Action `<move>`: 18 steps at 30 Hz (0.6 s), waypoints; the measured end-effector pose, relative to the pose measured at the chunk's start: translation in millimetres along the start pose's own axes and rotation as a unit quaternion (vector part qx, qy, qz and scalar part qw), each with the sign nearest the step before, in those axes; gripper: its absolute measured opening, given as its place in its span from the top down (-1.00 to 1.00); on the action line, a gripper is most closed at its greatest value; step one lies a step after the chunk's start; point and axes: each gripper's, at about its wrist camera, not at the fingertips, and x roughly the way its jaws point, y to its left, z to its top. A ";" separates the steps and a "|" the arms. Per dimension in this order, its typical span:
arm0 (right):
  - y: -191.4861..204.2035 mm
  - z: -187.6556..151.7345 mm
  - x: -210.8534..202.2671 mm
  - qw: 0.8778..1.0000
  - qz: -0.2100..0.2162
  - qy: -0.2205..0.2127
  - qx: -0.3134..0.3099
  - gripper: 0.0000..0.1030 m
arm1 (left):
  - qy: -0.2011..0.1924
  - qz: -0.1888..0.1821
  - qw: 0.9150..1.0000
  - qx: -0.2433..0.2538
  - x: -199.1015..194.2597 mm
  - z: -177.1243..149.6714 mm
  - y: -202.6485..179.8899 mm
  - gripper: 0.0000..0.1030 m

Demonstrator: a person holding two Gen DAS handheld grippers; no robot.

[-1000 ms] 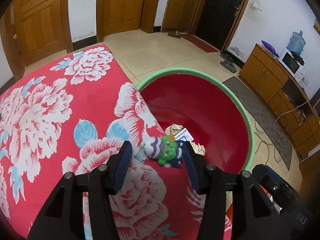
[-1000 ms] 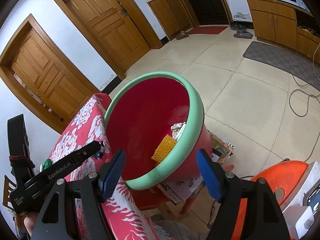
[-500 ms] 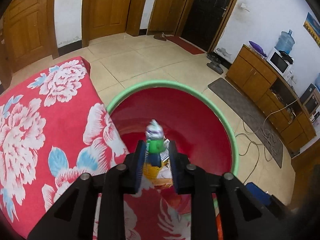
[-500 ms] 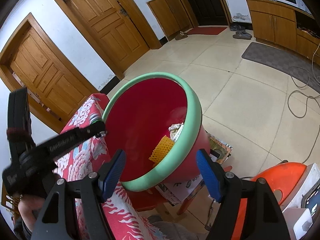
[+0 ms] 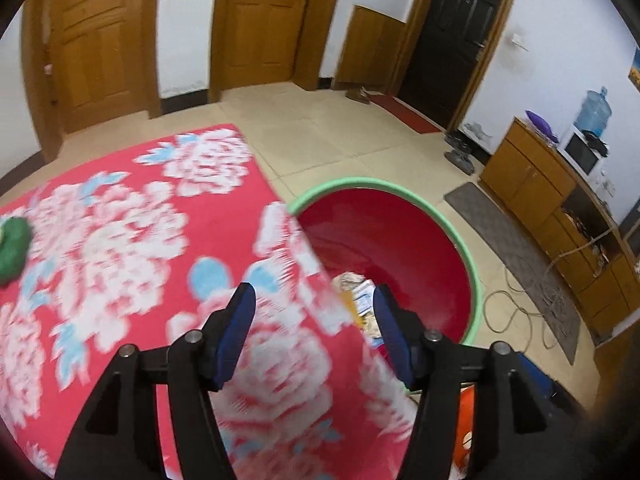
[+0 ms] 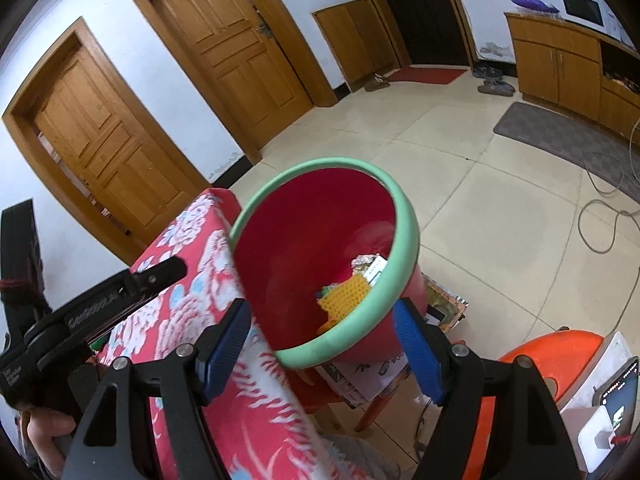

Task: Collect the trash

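The left tool (image 5: 314, 300) hangs over the table's (image 5: 120, 240) edge with its jaws opening and nothing between them, while the right tool (image 6: 320, 320) stands wide and empty, framing the near rim of the red basin (image 6: 404, 240). The basin, green-rimmed, sits just beside the table's edge and holds the trash (image 6: 348, 292): a yellow mesh piece, crumpled foil and a small printed box; a green lump (image 5: 12, 248) lies at the table's far left edge. The table wears a red cloth with white flowers, in a tiled room with wooden doors (image 6: 236, 48); the lettering on the left tool's body is too blurred to read.
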 end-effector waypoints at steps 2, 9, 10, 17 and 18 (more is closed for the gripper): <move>8.0 -2.9 -6.5 1.000 0.003 -0.003 -0.008 -0.48 | -0.007 0.019 1.000 -0.005 -17.1 -6.1 8.7 -0.23; 39.5 -15.1 -24.4 0.999 0.023 -0.009 -0.041 -0.57 | -0.029 0.086 0.995 -0.030 -68.0 -27.0 40.7 -0.47; 45.3 -17.6 -26.8 0.998 0.026 -0.010 -0.047 -0.58 | -0.032 0.090 0.995 -0.033 -74.8 -30.8 45.5 -0.51; 79.5 -34.5 -38.2 0.996 0.047 -0.004 -0.081 -0.76 | -0.045 0.126 0.989 -0.058 -113.5 -58.4 72.2 -0.63; 82.8 -36.8 -39.6 0.995 0.048 -0.002 -0.084 -0.77 | -0.046 0.129 0.989 -0.063 -117.7 -61.7 74.9 -0.63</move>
